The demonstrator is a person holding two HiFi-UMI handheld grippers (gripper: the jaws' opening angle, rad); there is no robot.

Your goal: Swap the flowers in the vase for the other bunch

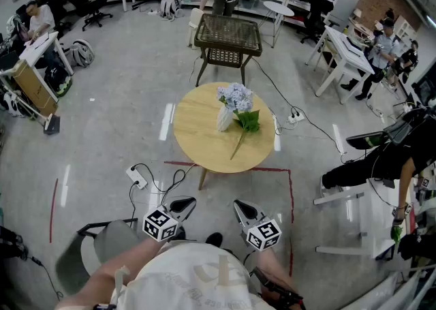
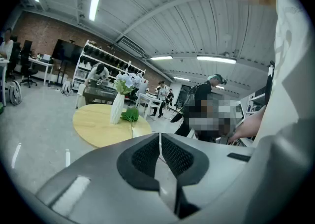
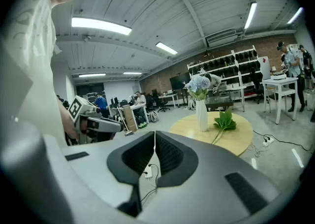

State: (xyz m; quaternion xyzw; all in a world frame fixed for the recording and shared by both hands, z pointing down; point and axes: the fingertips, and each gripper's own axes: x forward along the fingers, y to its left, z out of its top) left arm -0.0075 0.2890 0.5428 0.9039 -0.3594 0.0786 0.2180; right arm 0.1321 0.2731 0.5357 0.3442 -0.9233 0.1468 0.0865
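Pale wood tops the round table (image 1: 204,146), which stands on the grey floor (image 1: 122,97) well ahead of both grippers. A white vase (image 1: 224,119) stands upright near the table's middle and holds a bunch of pale blue flowers (image 1: 236,96). Just beside the vase, on its right in the head view, a green leafy stem (image 1: 246,123) lies flat on the tabletop. Its leaves are by the vase and its bare stalk points toward the near edge.

The left gripper (image 1: 187,202) and the right gripper (image 1: 240,205) hang side by side low in the head view, close to the person (image 1: 197,281) and well apart from the table. Each gripper view shows its 2 jaws pressed together with nothing between them.

Behind the round table stands a dark wicker table (image 1: 227,35). A white power strip (image 1: 137,176) lies on the floor off the round table's near left edge.
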